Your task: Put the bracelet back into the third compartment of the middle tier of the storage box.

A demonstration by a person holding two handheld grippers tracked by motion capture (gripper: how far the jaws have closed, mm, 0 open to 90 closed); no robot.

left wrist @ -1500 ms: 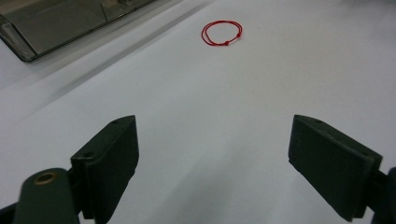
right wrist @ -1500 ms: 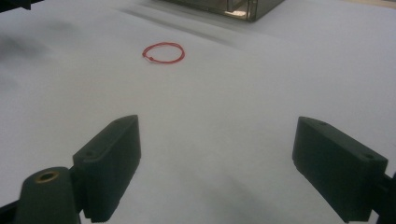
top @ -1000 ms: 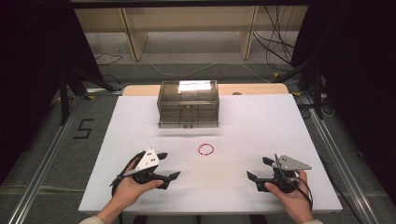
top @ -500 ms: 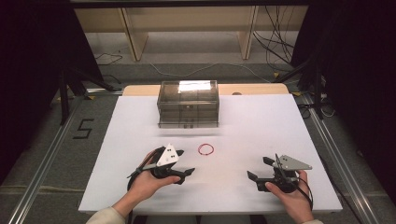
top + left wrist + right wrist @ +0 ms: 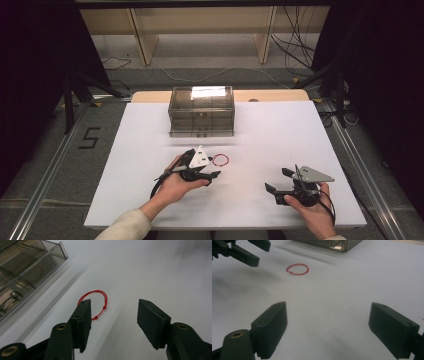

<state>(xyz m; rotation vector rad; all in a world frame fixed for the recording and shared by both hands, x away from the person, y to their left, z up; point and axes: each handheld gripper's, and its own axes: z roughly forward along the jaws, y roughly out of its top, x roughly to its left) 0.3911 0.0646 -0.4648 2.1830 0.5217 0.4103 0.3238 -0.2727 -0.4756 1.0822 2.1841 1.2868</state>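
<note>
A thin red string loop lies flat on the white table sheet. My left gripper is right beside it, on its left. In the left gripper view the red loop lies just ahead of the left gripper, partly behind the left jaw tip. Those jaws have just been closing, stand half apart and have nothing between them. My right gripper rests open at the front right, and the right gripper looks across bare sheet at the red loop.
A smoky clear plastic drawer box stands at the back middle of the sheet; the drawer box is to the left of the loop in the left gripper view. Wooden shelving and cables sit beyond the table. Metal rails run along both sides.
My left gripper has moved right, up to the red loop, and its jaws have narrowed. The right gripper has stayed put.
</note>
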